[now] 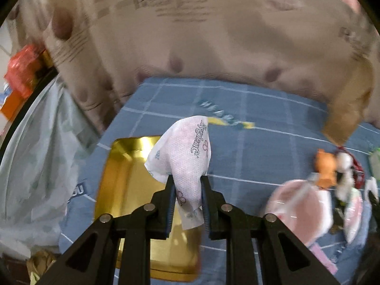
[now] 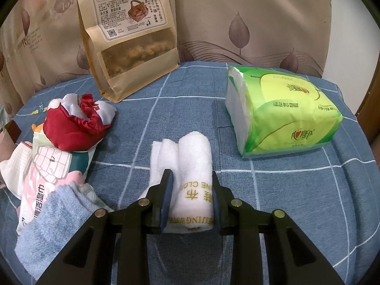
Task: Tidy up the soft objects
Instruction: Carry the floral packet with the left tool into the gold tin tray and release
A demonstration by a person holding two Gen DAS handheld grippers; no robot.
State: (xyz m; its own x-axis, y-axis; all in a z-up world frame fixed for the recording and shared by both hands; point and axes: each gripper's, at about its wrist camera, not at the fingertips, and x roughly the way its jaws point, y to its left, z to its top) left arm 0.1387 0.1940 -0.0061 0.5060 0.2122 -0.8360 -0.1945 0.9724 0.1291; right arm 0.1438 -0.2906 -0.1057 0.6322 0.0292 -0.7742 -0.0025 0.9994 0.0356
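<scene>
Left gripper (image 1: 187, 178) pinches the white wrapped pad (image 1: 184, 159) above the gold tray (image 1: 123, 166), so lower before releasing; right gripper (image 2: 191, 178) clamps the rolled white towel (image 2: 190, 185) on the blue cloth (image 2: 285, 190), lift squarely.

gold tray (image 1: 123, 166), white-gridded blue cloth (image 2: 296, 190)

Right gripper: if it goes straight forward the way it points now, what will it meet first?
The right gripper is shut on the rolled white towel with gold lettering. Beyond the towel, the blue checked cloth looks free up to the beige leaf-patterned curtain, though depth is unclear.
</scene>
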